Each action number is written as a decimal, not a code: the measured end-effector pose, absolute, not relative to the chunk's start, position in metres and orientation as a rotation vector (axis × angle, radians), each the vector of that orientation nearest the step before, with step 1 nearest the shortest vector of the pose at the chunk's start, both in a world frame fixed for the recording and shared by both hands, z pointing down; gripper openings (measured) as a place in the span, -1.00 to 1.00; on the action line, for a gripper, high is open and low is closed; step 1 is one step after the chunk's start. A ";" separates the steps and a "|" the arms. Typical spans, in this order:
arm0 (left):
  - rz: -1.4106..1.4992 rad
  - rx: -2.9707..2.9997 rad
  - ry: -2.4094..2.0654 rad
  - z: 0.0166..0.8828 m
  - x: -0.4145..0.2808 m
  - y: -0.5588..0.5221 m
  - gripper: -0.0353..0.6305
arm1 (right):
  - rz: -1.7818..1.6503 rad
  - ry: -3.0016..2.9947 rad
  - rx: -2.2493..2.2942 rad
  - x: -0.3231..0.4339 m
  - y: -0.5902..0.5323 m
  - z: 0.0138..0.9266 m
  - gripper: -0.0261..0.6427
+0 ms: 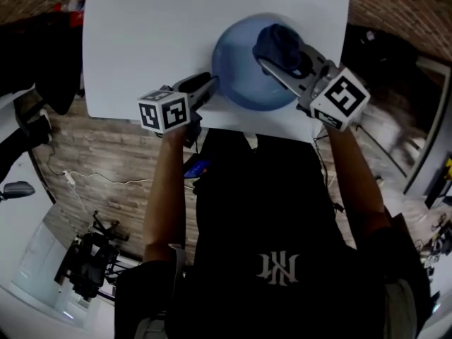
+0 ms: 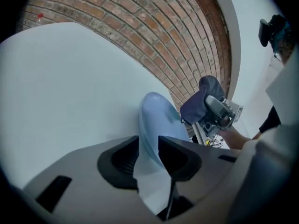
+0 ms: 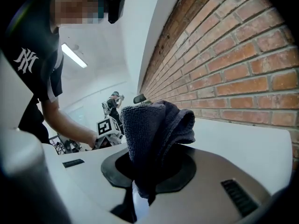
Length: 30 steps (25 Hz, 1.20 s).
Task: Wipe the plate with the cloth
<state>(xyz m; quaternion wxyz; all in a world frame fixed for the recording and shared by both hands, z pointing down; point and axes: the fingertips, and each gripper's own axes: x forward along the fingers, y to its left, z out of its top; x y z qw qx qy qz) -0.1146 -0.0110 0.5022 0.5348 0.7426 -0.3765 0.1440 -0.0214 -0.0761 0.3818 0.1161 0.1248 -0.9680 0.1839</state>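
Down on the white worktop (image 1: 141,34), near its near edge, the left tool (image 1: 208,85) points in from the left toward the pale blue plate (image 1: 240,83). Its own view shows its two dark jaws standing apart, with the plate's near-left rim running up between them. The pads do not clearly press on the rim. The plate sits on the right half of the worktop, close to the near edge, and its bare middle faces up in the head view.

Over the far right part of the plate lies the dark blue cloth (image 1: 277,42), bunched into a thick folded wad. Whether the wad presses on the plate's surface or only hangs just above it cannot be told from these views.

Further right, the right tool (image 1: 272,62) reaches in from the near right, its marker cube toward the person. Its jaws are clamped on the cloth: in the right gripper view the fabric rises out of the gap between them and folds over toward the right. Beyond the worktop runs a brick wall (image 3: 233,69).
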 end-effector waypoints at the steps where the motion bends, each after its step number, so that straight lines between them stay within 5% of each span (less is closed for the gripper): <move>1: 0.347 1.763 -0.892 0.504 -0.114 -0.011 -0.53 | 0.539 -2.831 0.354 -0.024 -0.077 0.385 -0.71; 30: 0.301 1.648 -1.006 0.512 -0.116 -0.009 -0.72 | 0.456 -2.498 0.319 -0.116 -0.068 0.494 -0.71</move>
